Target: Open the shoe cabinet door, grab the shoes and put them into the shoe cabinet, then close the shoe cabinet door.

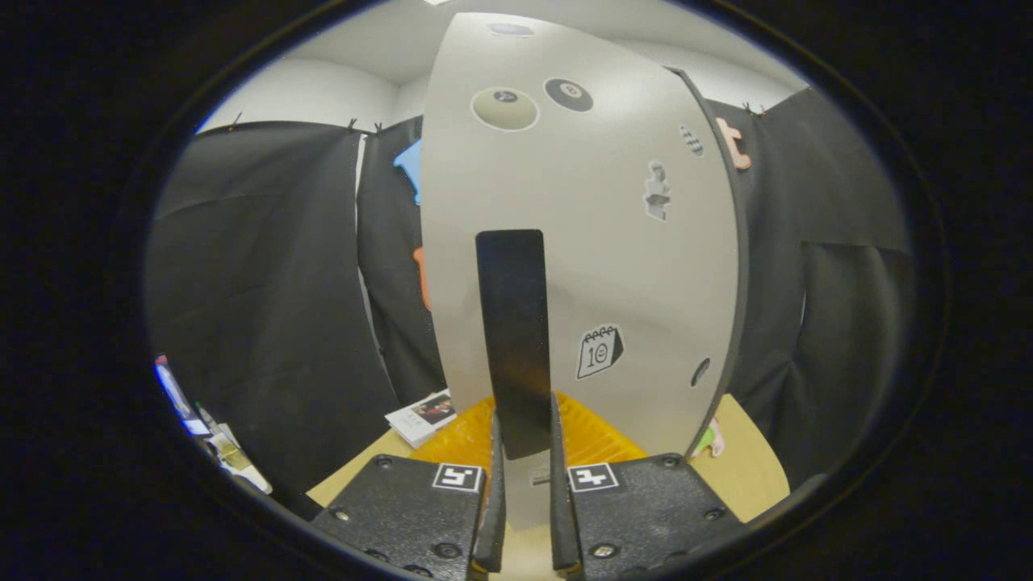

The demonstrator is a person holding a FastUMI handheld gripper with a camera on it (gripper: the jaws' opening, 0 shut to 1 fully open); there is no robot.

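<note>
Just ahead of the tongs (526, 460), the grey cabinet door (597, 242) stands upright on the table (750, 460), its dark upright handle (513, 339) pinched between both fingers near its lower end. To move the door well, keep the pinch firm and follow its hinge arc, never dragging straight.

Shoe cabinet door (613, 242), centre frame: pale grey, dotted with black-and-white stickers. Its vertical handle (514, 339): black. Beneath it a ribbed mat (593, 436), orange-yellow. Desk (750, 460), lower right: light tan. Claw (527, 492) carried white-and-black square markers.
</note>
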